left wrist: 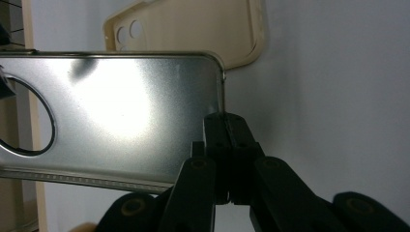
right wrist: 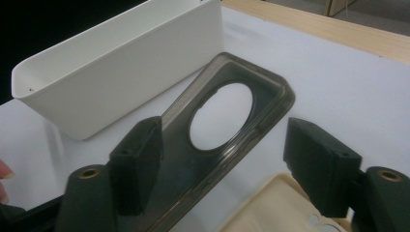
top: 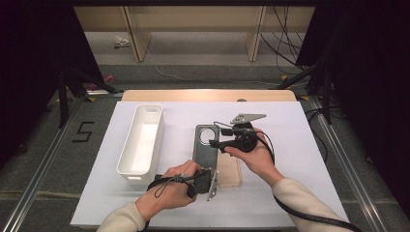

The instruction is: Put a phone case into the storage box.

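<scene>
Above the white surface (top: 290, 145), the left gripper (top: 211, 180) pinched the dark phone case (top: 205, 145) by its end, while the right gripper (top: 216, 137) stood wide open astride it, beside the beige case (top: 229, 170).

- Lab / data-recording studio, not a home.
- White tabletop (top: 290, 193) on a wooden board, boxed in by black curtains (top: 29, 58) on both sides.
- Black tripod stands (top: 65, 92), metal floor rails (top: 43, 154), a taped "5" floor mark (top: 83, 131).
- Loose cables (top: 285, 43) on grey floor; plain wooden shelving (top: 193, 29) behind.
</scene>
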